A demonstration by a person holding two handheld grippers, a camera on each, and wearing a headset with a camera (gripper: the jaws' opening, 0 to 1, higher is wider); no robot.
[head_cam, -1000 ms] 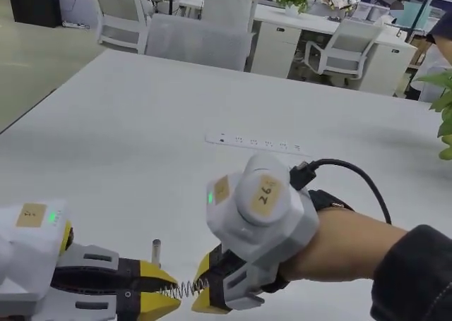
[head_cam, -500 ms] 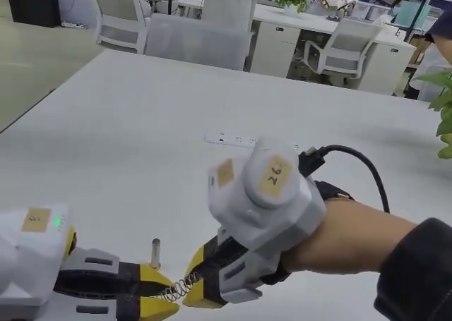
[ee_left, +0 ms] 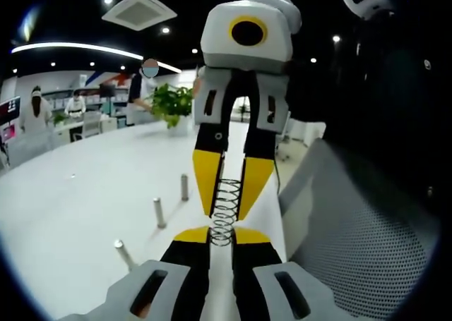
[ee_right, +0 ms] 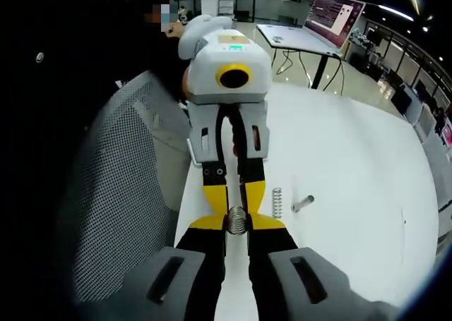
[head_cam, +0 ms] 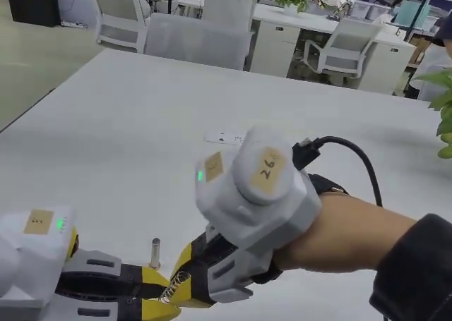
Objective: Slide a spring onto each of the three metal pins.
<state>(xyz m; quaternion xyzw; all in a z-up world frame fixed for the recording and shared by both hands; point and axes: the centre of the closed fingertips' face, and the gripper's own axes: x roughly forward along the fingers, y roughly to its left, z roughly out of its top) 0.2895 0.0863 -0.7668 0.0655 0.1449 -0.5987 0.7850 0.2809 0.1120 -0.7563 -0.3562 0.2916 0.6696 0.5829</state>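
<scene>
Left gripper (ee_left: 222, 235): jaws drawn narrow, pinching one end of a small coil spring (ee_left: 226, 201). Right gripper (ee_right: 238, 226): facing it nose to nose, jaws likewise narrow and closed on the spring's other end, so the spring bridges the two sets of tips, off the white table (ee_left: 85, 194). Three metal pins stand upright to the left of the left gripper's jaws: nearest pin (ee_left: 121, 252) level with the tips, middle pin (ee_left: 160, 212) a little ahead, far pin (ee_left: 184, 187) beyond that. All three look bare. A second spring (ee_right: 277, 200) lies on the table just right of the right gripper's tips, with a small metal piece (ee_right: 304, 204) beside it, possibly one of the pins; the view is too warped to say. Handling judgement: the spring is very light, thin-wired and soft along its length, so it will buckle or flick away if squeezed across the middle. Best held lightly across the coils close to one end, leaving the other end open and square to a pin's top. One gripper must let go first.
</scene>
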